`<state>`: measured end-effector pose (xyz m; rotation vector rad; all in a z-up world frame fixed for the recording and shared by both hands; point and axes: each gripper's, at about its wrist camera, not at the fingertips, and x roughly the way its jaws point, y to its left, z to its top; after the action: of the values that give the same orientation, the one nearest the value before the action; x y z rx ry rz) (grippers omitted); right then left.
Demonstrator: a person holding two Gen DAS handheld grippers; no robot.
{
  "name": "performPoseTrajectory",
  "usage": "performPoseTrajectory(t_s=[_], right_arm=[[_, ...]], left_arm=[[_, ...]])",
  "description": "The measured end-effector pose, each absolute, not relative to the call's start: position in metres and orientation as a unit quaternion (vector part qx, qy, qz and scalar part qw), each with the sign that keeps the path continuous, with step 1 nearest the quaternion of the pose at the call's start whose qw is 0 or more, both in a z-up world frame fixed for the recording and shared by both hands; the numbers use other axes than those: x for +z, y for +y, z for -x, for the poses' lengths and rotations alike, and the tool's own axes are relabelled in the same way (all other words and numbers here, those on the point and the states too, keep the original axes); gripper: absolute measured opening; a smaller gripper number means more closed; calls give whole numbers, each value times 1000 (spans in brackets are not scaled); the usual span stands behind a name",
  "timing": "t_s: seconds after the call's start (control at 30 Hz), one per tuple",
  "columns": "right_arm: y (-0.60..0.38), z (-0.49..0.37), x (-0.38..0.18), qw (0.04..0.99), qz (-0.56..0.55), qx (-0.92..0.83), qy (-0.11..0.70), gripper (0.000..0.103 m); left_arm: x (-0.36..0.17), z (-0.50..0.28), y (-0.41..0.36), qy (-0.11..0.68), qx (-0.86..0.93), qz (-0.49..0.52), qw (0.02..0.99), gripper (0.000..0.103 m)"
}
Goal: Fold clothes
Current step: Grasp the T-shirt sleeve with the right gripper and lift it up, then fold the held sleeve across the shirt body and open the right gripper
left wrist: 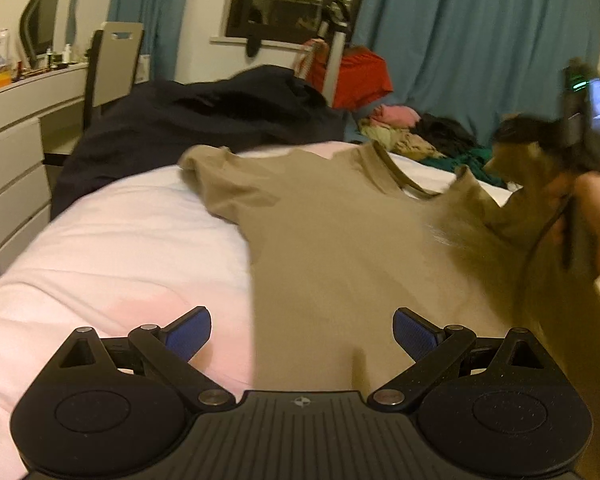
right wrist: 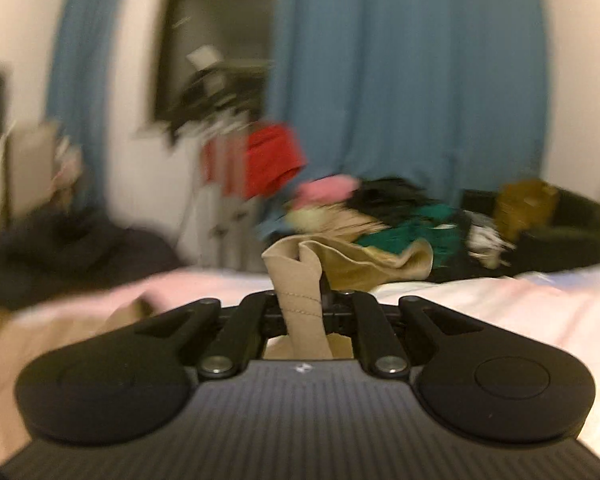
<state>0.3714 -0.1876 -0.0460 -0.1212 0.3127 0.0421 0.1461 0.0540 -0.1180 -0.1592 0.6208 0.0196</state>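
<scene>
Tan shirt (left wrist: 340, 240) on pink bed (left wrist: 120, 248), clothes pile (left wrist: 420, 136) beyond.

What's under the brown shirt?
The brown shirt lies on a pale pink bedsheet, which shows around it. Whatever lies directly beneath the shirt is covered by its cloth.

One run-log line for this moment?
left gripper: open over shirt | right gripper: shut on shirt sleeve, lifted | bed: shirt mostly flat
</scene>
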Motion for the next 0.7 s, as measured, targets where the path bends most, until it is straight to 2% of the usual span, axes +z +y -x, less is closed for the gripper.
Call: performPoseTrajectory(t_s=[0.2,0.27,0.3,0.33,0.5,0.7], right_arm=[[-138,-397,-98,968,78,58,229,11],[-132,-405,-111,961,69,68,258,38],[-135,-402,-111,962,58,73,259,73],[-138,-397,-109,962,45,77,258,91],[-154,-342,-68,975,44,52,212,91],[-180,-232,-23,986,1,53,156,91]], left_arm=[[-127,-152,74,309,28,83,947,99],[-133,-157,74,317,26,87,944,99],[-135,-160,74,321,23,90,943,99],[-138,-161,73,324,20,90,942,99],[-143,-163,62,332,2,86,939,99],[-135,-142,46,327,-20,85,941,99]])
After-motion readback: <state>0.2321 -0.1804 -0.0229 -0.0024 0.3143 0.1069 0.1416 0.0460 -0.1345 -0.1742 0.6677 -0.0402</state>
